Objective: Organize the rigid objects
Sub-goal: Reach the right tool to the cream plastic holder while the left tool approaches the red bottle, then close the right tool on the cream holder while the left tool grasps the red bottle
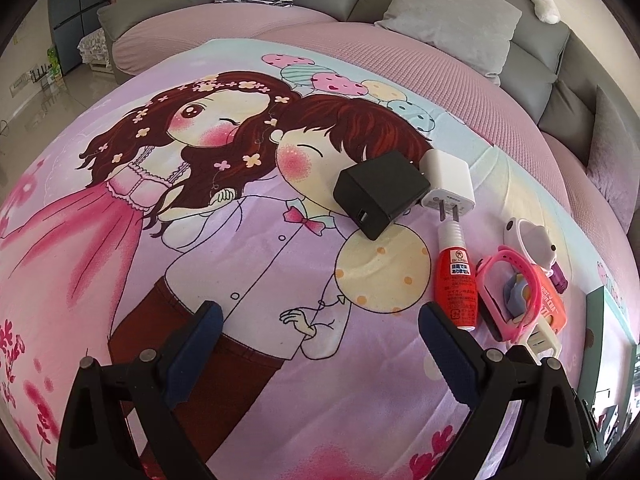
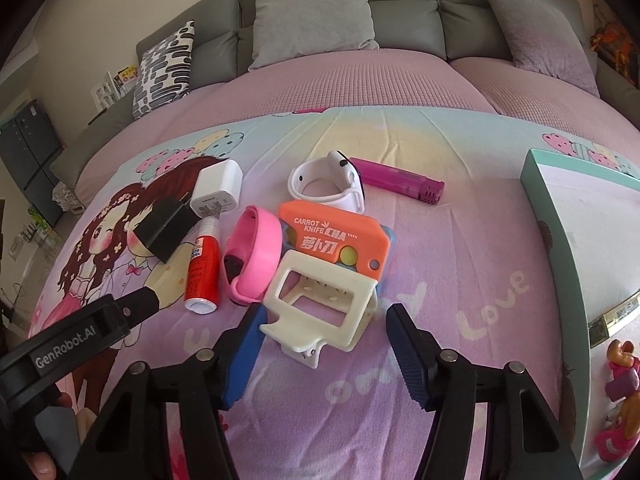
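Now the right gripper [image 2: 320, 344], jaws apart and not yet pinching, should squeeze gently on the cream plastic hair clip [image 2: 320, 304] lying on the bed beside the orange toy knife [image 2: 336, 240], while the left gripper [image 1: 320, 332] waits open.

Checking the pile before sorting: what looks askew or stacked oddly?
The cream plastic hair claw clip lies tilted on the orange carrot-knife toy, and the black charger cube leans against the white charger plug. Nothing spilled or broken.
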A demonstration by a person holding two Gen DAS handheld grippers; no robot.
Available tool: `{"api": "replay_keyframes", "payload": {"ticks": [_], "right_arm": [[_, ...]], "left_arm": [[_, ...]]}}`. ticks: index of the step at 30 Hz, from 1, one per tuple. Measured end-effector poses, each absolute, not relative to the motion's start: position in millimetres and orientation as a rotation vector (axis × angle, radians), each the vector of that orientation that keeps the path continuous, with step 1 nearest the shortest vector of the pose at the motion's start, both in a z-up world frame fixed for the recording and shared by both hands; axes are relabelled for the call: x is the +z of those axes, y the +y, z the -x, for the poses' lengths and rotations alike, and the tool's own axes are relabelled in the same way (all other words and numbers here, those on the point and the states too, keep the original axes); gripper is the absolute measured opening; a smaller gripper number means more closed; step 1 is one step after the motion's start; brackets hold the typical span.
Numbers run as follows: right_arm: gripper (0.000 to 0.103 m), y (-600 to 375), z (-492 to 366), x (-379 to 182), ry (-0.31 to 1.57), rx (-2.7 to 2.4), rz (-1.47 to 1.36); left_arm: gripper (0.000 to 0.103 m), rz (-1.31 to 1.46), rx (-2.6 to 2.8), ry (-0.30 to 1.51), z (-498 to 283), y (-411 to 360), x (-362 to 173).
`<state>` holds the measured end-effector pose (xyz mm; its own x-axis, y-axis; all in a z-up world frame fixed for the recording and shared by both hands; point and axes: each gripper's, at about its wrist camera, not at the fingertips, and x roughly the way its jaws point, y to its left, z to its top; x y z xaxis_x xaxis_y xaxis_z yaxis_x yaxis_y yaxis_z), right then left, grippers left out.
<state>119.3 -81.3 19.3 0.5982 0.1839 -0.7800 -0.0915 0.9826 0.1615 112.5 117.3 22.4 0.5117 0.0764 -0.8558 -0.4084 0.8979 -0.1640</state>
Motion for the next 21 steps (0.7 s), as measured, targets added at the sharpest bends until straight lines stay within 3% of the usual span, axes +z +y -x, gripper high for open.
{"api": "replay_keyframes", "payload": {"ticks": [3, 21], "right_arm": [[0.054, -89.9, -119.0, 19.0, 0.934, 0.128, -0.111], [0.049, -134.0, -121.9, 21.0, 0.964, 0.05, -0.217]], "left_arm": [[0.098, 0.36, 0.286, 0.995, -114.6, 113.3, 23.5], [0.098, 0.309, 0.235, 0.966, -138.4, 80.3, 28.1]]}}
